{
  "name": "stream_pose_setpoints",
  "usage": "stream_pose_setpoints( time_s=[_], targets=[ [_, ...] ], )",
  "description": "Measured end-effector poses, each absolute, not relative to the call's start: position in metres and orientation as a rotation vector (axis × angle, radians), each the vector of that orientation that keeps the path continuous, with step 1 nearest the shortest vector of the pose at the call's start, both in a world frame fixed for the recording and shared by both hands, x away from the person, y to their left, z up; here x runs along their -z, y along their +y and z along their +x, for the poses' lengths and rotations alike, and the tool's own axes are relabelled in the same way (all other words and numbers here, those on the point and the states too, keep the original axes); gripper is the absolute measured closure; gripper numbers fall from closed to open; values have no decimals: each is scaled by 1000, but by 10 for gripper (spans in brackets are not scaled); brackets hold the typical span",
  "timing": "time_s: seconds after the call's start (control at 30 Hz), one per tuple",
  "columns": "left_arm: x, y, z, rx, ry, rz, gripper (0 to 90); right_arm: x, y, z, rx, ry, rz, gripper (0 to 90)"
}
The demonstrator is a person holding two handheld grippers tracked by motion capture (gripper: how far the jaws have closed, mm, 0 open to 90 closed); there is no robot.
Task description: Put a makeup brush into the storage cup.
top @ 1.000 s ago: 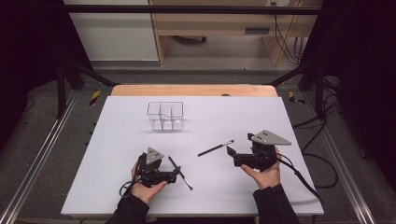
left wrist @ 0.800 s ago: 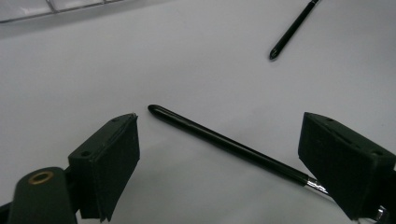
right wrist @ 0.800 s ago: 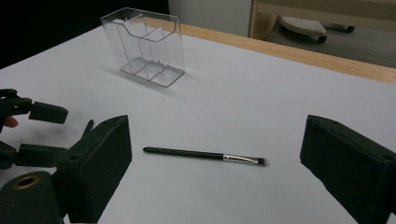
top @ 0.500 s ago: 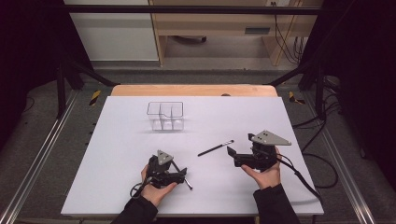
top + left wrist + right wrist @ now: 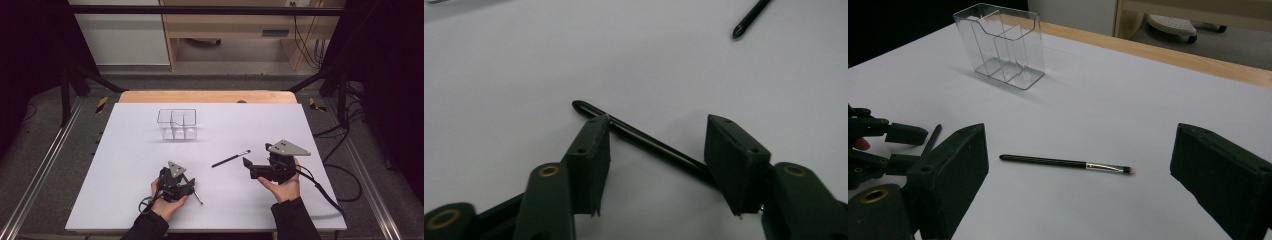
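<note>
A thin black stick [image 5: 651,144] lies slanted on the white table between the jaws of my left gripper [image 5: 658,125]. The jaws have just been closing and still stand apart around it. The left pad [image 5: 591,150] touches it near its rounded end. From above, my left gripper [image 5: 185,188] is low over the stick [image 5: 197,195] at the table's front. My right gripper [image 5: 248,168] rests wide open and holds nothing. A black brush with a silver ferrule [image 5: 1063,163] lies ahead of my right gripper [image 5: 1080,135]. The same brush [image 5: 231,158] sits between the two hands.
A clear plastic organizer [image 5: 177,124] with several compartments stands upright toward the back of the white table [image 5: 125,165]; it also appears far left in the right gripper view [image 5: 1000,47]. A wooden edge [image 5: 207,96] runs along the back. Dark floor and rails surround the table.
My left hand has shifted a little to the right, over the black stick, and its jaws have narrowed around it. The right hand and the brush have stayed put.
</note>
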State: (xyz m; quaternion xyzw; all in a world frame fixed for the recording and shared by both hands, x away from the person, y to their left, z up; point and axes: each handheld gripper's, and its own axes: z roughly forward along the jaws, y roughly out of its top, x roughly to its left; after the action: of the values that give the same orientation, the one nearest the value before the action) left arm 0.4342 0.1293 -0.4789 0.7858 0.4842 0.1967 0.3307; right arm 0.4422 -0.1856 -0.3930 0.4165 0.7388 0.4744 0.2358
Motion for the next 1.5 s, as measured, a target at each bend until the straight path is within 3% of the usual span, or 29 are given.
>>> stream_pose_setpoints(
  time_s=[0.27, 0.77, 0.83, 0.9, 1.0, 1.1, 1.27, 1.5],
  targets=[
    [476, 133, 435, -469, 1254, 2068, 586, 394, -185, 443, -1300, 2032, 1147, 86],
    [474, 134, 436, -432, 1218, 2069, 691, 394, -185, 443, -1300, 2040, 1149, 84],
    [474, 133, 436, -406, 1217, 2062, 686, 394, -184, 443, -1300, 2041, 1148, 84],
    [476, 131, 435, -382, 1224, 2057, 588, 394, -184, 443, -1301, 2041, 1149, 83],
    [475, 127, 430, -380, 1220, 2070, 521, 393, -185, 442, -1304, 2038, 1149, 83],
    [475, 122, 426, -393, 1218, 2083, 510, 393, -186, 442, -1307, 2035, 1148, 83],
    [475, 121, 425, -440, 1217, 2104, 594, 393, -186, 442, -1304, 2038, 1147, 83],
    [471, 123, 426, -399, 1181, 2119, 707, 394, -185, 443, -1302, 2045, 1149, 82]
  ],
)
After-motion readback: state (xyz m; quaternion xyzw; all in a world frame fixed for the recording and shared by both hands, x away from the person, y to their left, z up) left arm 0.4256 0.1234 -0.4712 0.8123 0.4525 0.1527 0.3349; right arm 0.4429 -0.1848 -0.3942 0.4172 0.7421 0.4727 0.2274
